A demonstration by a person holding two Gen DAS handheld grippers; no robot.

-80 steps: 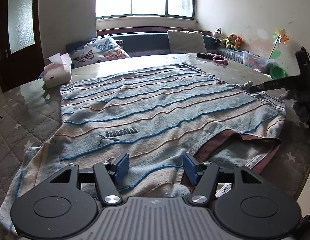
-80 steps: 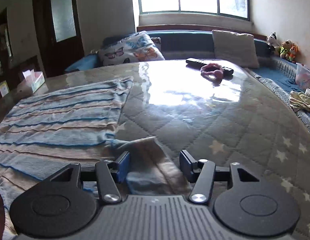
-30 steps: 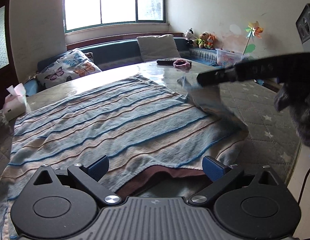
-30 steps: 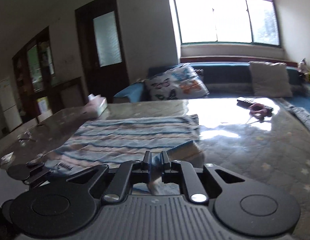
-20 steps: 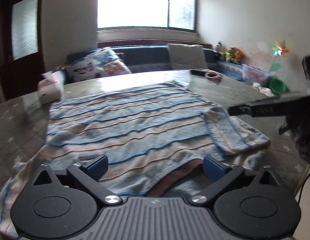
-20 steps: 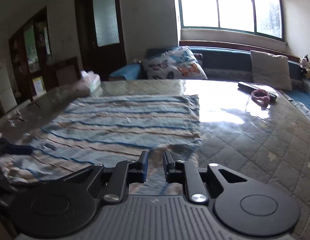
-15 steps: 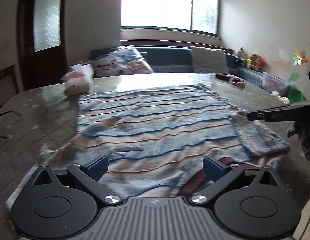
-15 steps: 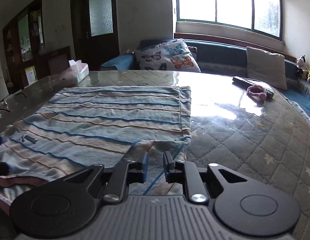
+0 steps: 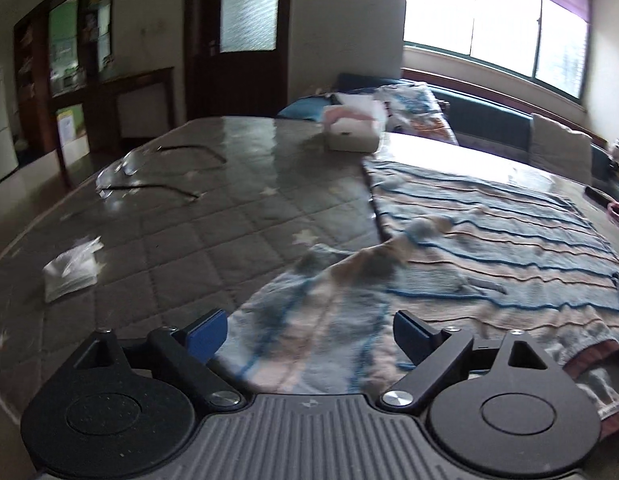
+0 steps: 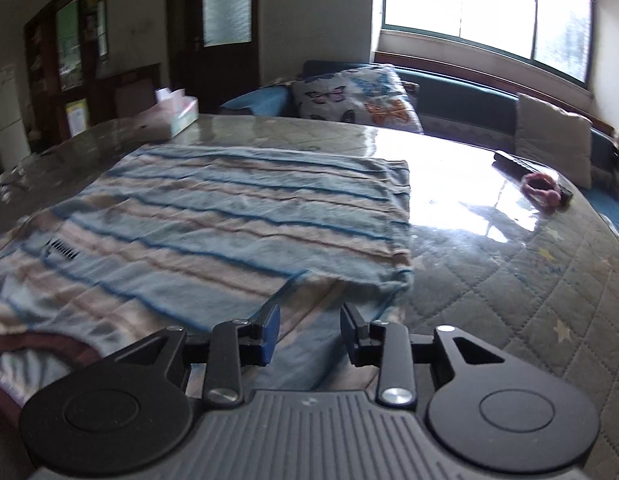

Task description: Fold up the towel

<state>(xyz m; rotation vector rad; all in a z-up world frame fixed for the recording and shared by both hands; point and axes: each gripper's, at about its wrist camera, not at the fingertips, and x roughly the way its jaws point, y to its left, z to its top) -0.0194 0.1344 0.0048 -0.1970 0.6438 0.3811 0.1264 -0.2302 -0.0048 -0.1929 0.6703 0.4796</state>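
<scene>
Both grippers hold nothing: your left gripper (image 9: 309,332) gapes wide over the near-left corner of the blue-and-beige striped terry towel (image 10: 237,216), your right gripper (image 10: 309,330) stands part-open over its near-right corner. That towel lies on the grey quilted star-print table cover (image 9: 213,240), looking one fold in, near edges rumpled. Beyond the towel's far-left corner sits the white tissue box (image 9: 351,134). More folding remains, I'd say.

The right gripper (image 10: 309,330), clamped on a corner of the striped towel (image 10: 237,220) a second ago, is now seen parted above it, that corner laid down; the left gripper (image 9: 309,330) has been swung toward the towel's left corner
</scene>
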